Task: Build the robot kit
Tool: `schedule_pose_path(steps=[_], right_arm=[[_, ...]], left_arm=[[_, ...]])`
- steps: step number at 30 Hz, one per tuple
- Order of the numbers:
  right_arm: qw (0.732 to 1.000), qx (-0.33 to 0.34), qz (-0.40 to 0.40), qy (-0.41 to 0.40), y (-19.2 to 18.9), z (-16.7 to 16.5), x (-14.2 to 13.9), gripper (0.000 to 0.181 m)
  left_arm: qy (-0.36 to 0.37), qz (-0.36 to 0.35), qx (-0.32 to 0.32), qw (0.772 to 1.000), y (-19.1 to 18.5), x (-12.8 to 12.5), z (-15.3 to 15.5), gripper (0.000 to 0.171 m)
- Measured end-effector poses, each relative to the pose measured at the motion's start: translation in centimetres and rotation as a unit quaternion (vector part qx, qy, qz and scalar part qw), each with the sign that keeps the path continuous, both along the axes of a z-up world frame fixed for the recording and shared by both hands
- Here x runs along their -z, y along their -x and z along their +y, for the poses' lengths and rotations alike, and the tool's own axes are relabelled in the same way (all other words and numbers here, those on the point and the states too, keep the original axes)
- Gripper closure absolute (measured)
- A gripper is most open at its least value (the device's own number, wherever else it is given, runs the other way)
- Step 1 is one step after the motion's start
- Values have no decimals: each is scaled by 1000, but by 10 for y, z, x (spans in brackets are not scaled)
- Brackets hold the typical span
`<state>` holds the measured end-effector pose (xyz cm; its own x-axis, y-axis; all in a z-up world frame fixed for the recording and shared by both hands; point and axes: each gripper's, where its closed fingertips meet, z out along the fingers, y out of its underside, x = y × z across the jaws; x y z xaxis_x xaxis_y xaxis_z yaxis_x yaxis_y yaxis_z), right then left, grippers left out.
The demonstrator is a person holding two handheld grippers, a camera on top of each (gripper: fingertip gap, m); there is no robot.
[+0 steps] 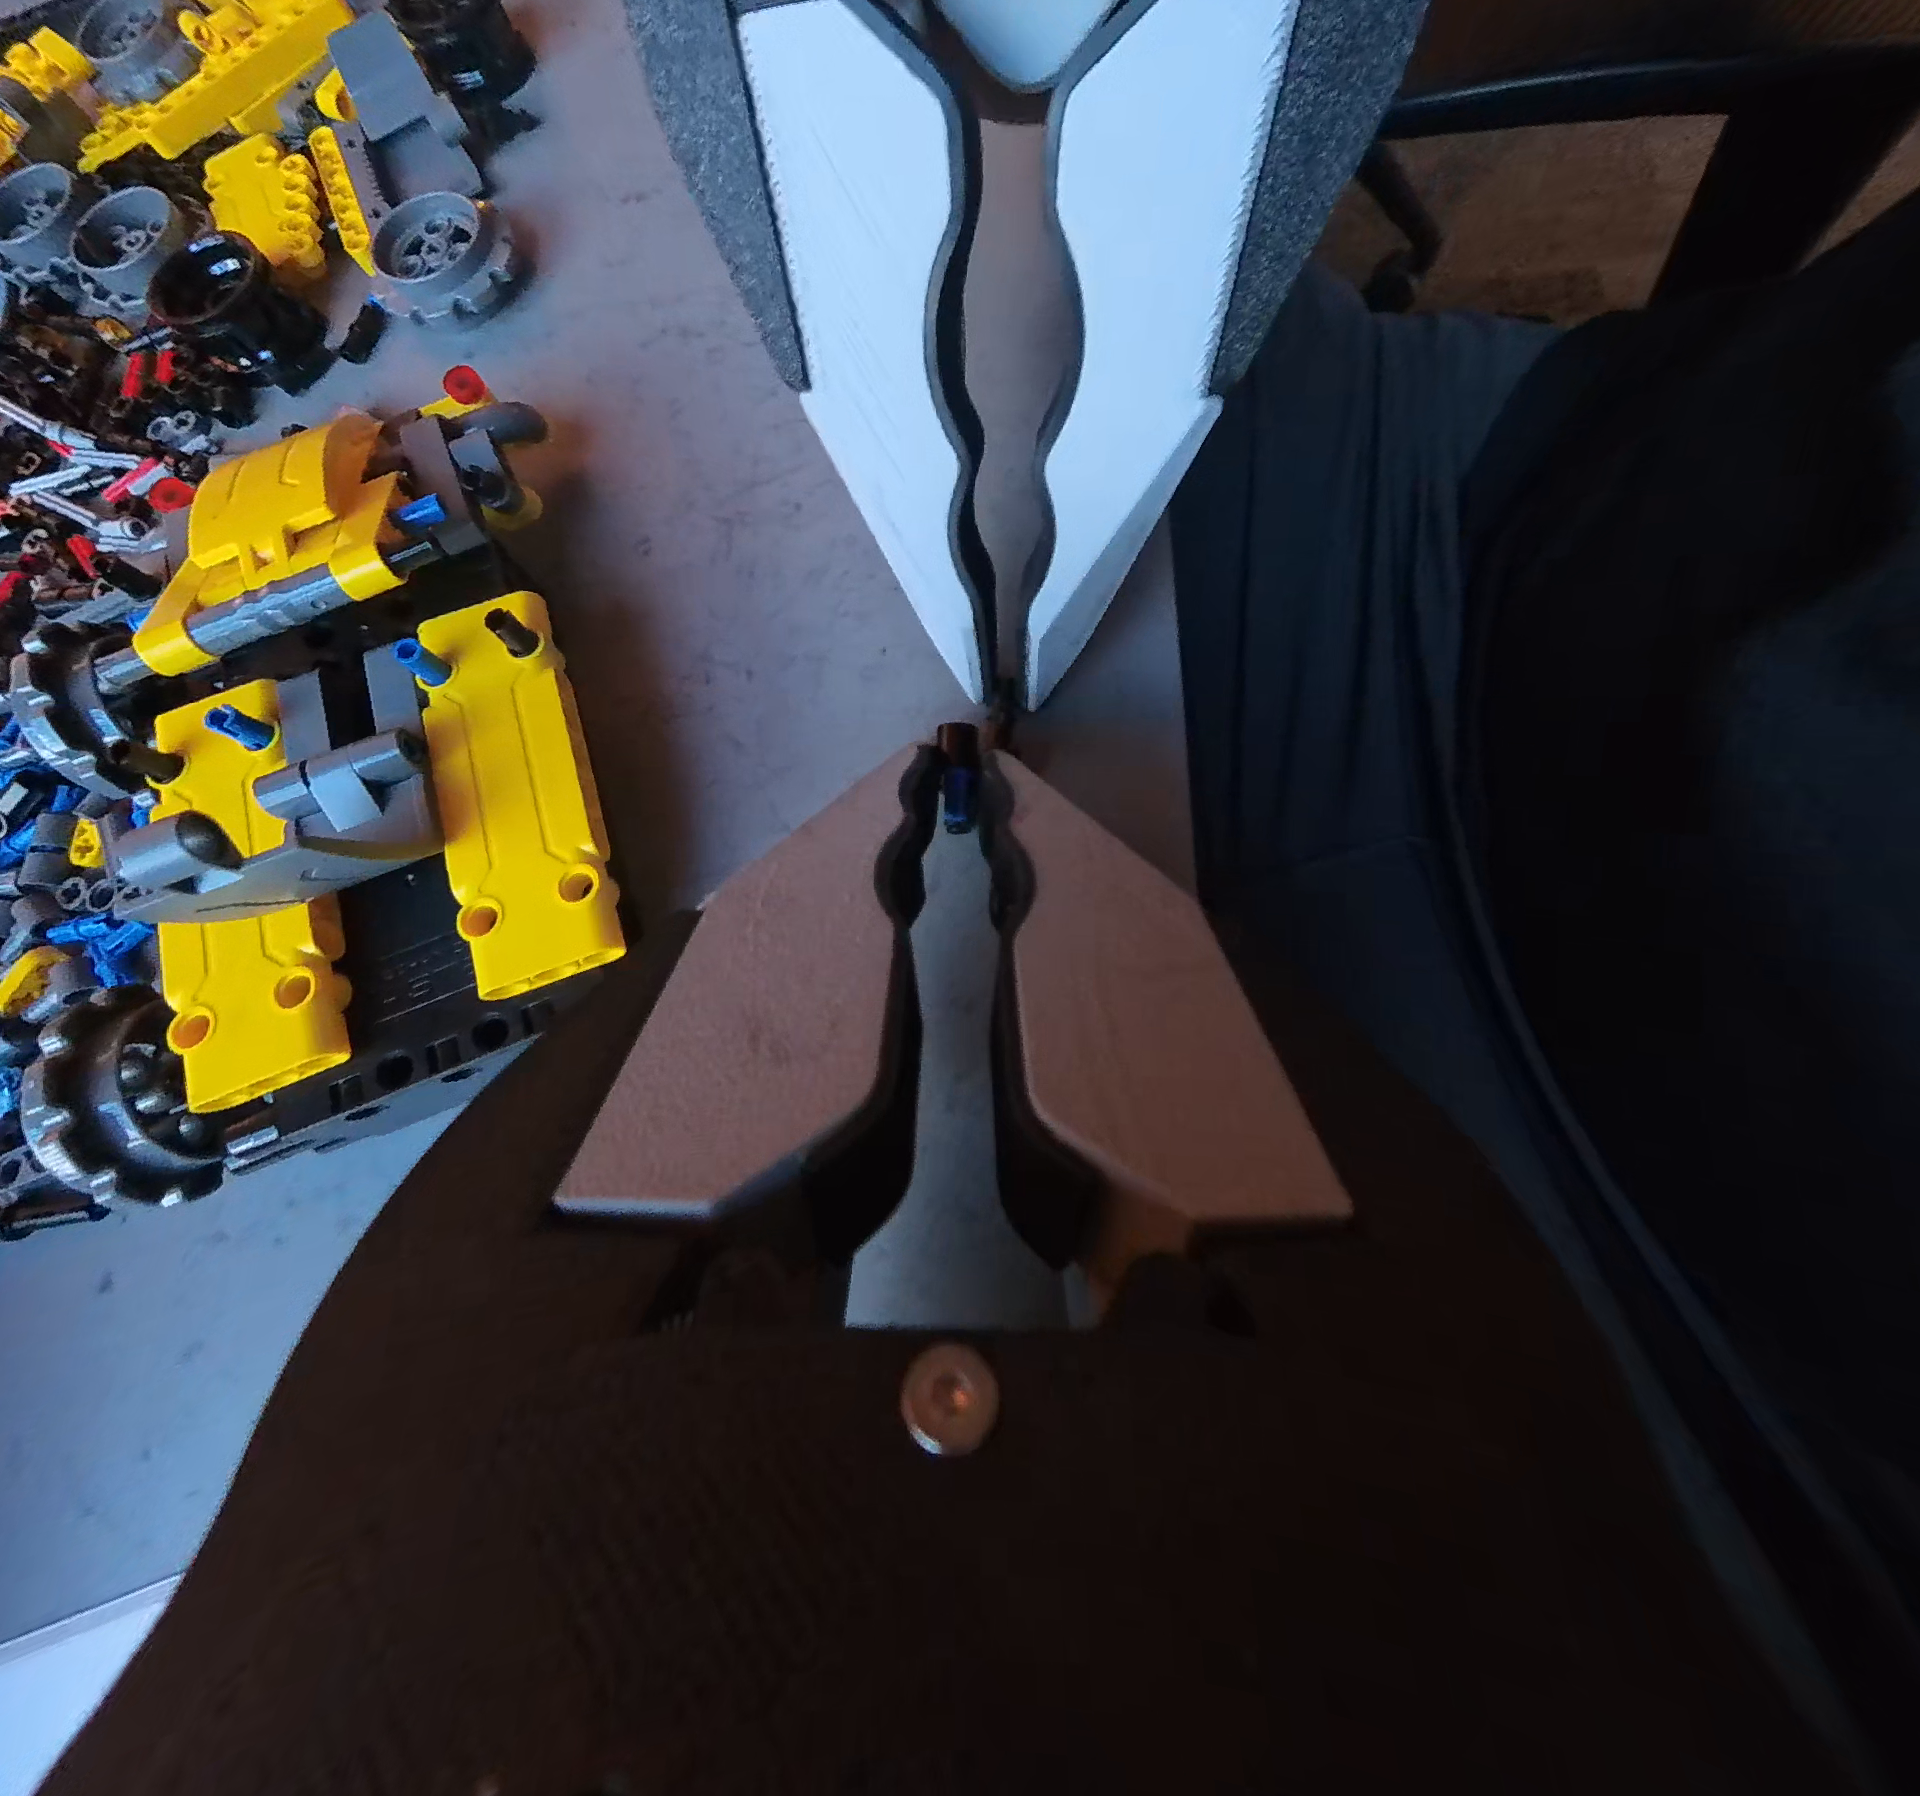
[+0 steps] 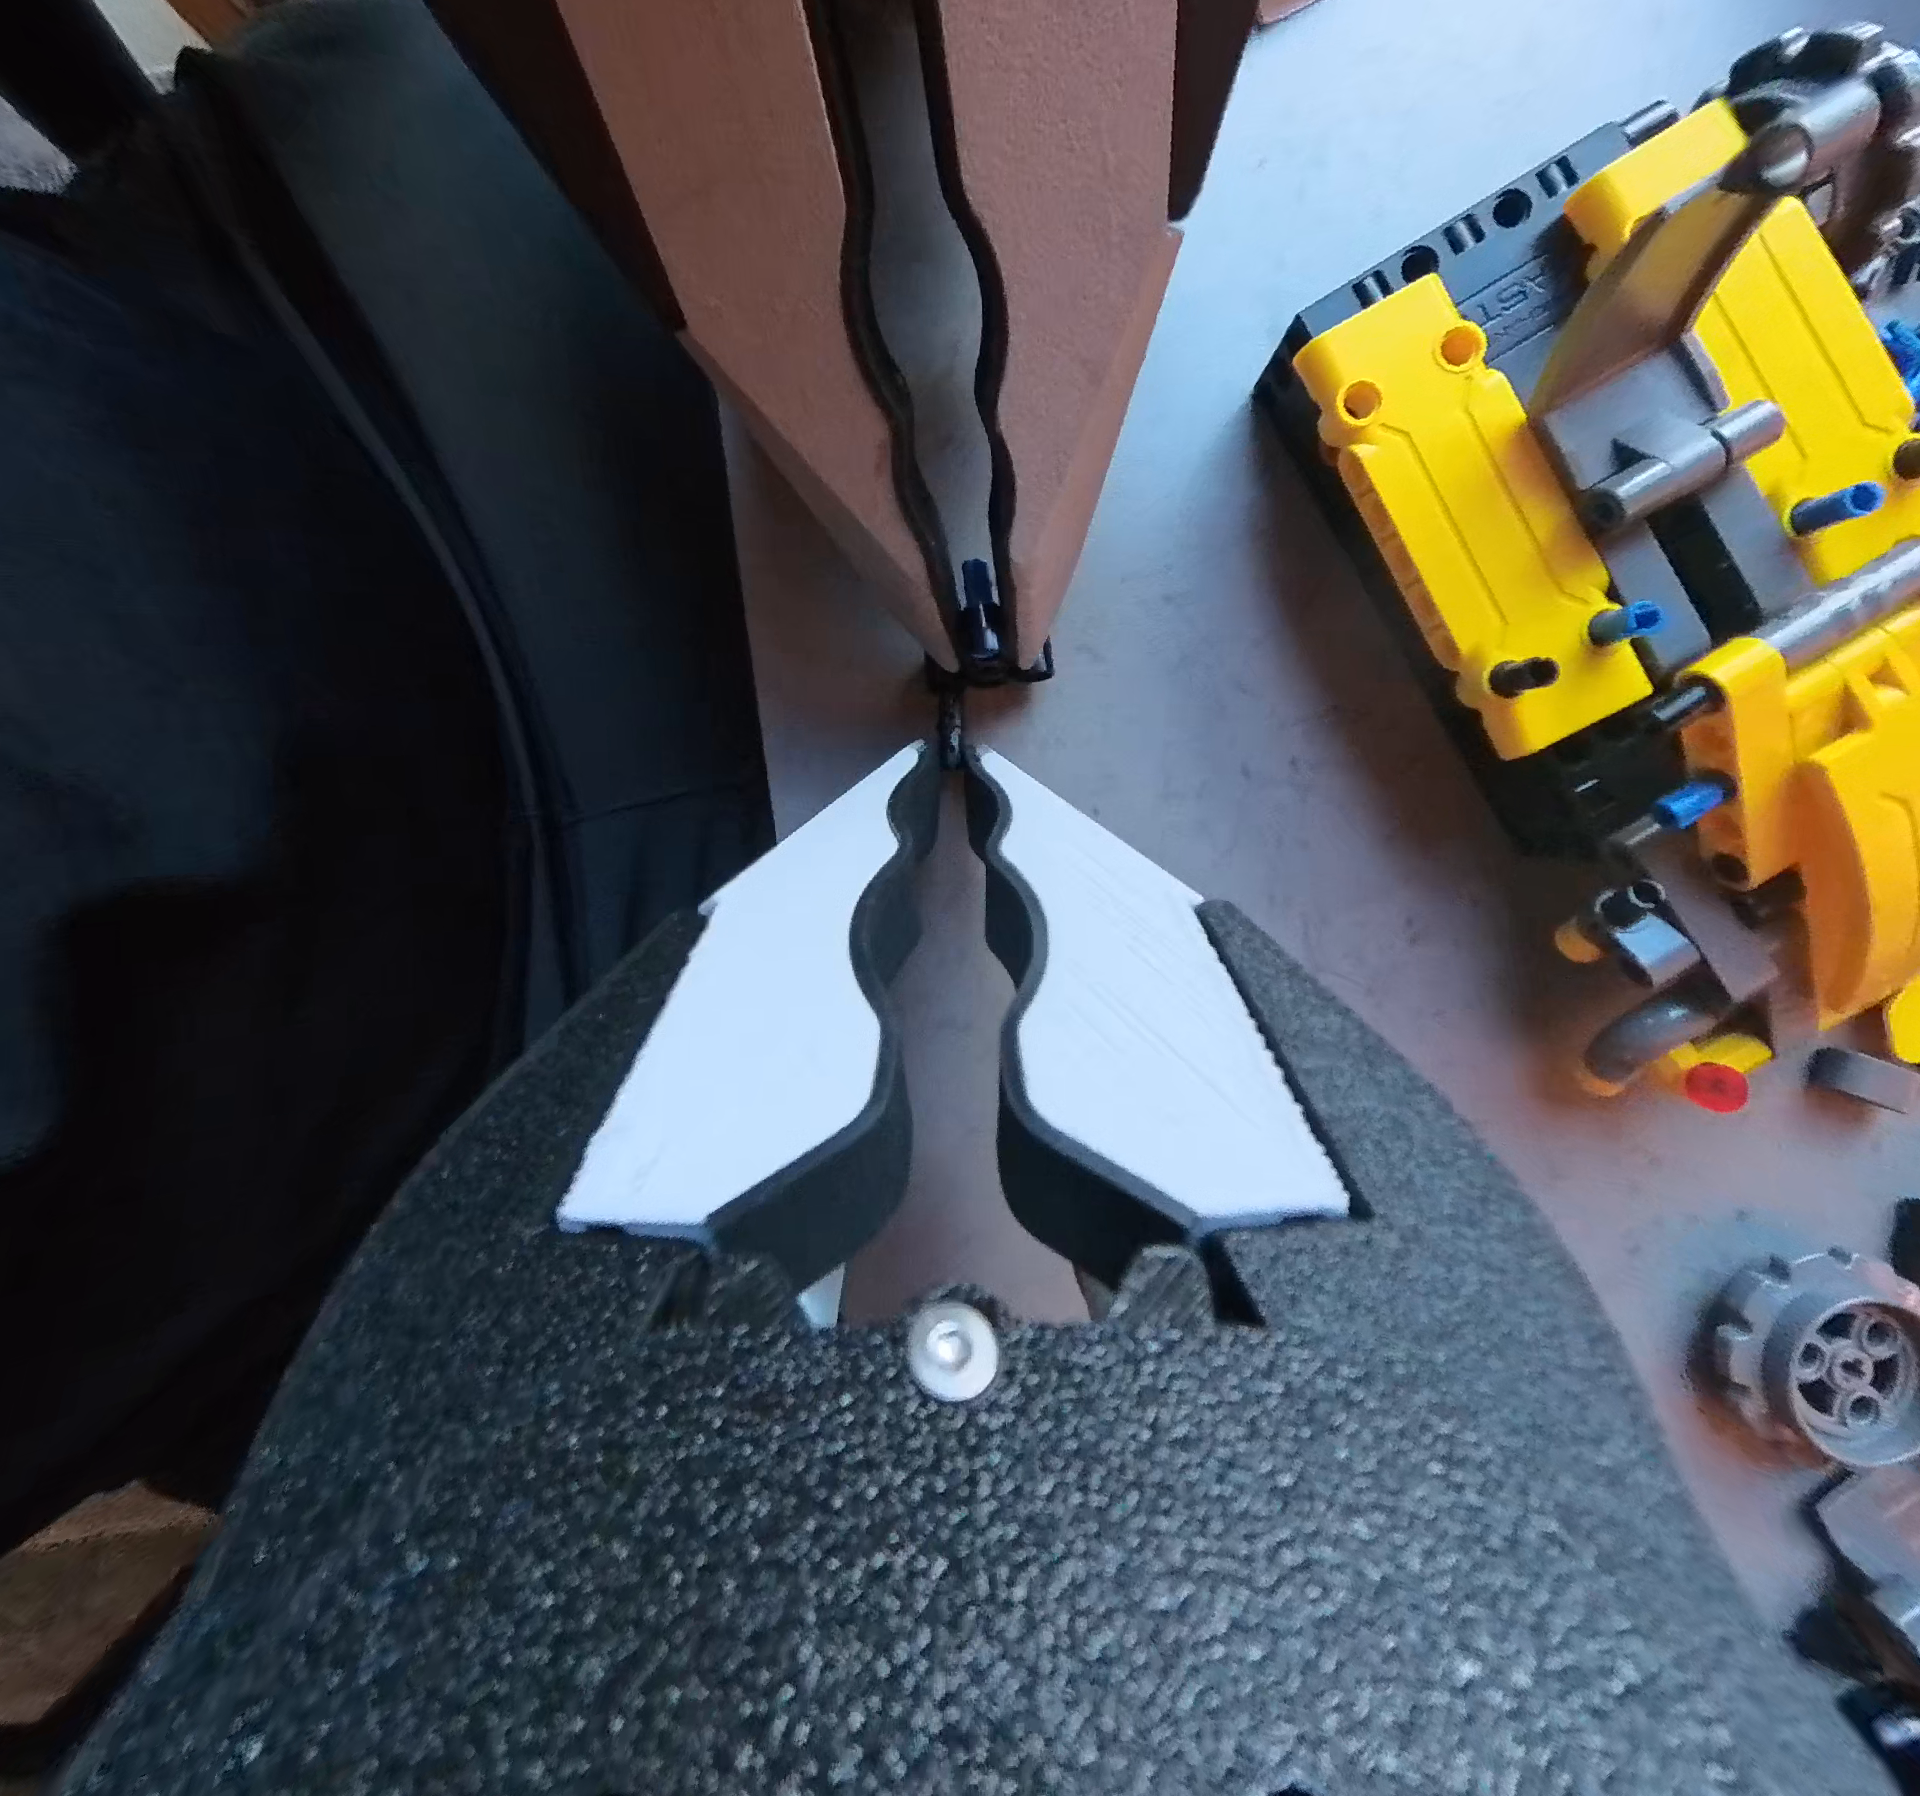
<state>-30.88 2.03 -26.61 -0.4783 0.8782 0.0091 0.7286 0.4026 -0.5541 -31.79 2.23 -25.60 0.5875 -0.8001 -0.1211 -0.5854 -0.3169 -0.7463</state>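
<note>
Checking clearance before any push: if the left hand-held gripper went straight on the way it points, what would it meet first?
The right hand-held gripper: its white fingertips face the left hand-held gripper tip to tip, with only the small blue-and-black pin between. Whether they already touch is unclear.

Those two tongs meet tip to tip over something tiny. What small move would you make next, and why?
Probably ease the right tongs straight toward the left tongs. The left ones grip a blue pin, the right pinch a thin black piece, and the two seem lined up end to end.
</note>
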Motion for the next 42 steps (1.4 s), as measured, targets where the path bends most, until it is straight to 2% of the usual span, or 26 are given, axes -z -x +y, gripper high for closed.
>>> schedule_pose_path(steps=[1, 9, 13, 19, 27, 31, 38, 42], right_arm=[[1000, -2, -2, -3, 0, 0, 0, 178], [999, -18, 1, 36, 3, -1, 0, 178], [1000, -23, 3, 17, 4, -1, 0, 179], [994, 16, 14, 104, 12, -5, 0, 179], [989, 48, 42, 130, 13, -2, -1, 177], [991, 52, 52, 108, 10, -1, -1, 176], [994, 52, 53, 82, 9, 0, -1, 172], [995, 48, 57, 68, 6, -1, -1, 169]], left_arm=[[-1, 3, 0, 1000, 0, 0, 0, 167], [-4, 3, -7, 1000, 2, 0, 1, 167], [-7, 5, -16, 1000, 3, 0, 1, 167], [-14, 7, -23, 1000, 2, -1, 2, 168], [4, -8, -44, 999, 7, 0, 4, 168], [21, -27, -79, 996, 12, -1, 8, 168], [3, -6, -98, 995, 15, 0, 6, 167], [14, -9, -101, 995, 15, 1, 1, 158]])
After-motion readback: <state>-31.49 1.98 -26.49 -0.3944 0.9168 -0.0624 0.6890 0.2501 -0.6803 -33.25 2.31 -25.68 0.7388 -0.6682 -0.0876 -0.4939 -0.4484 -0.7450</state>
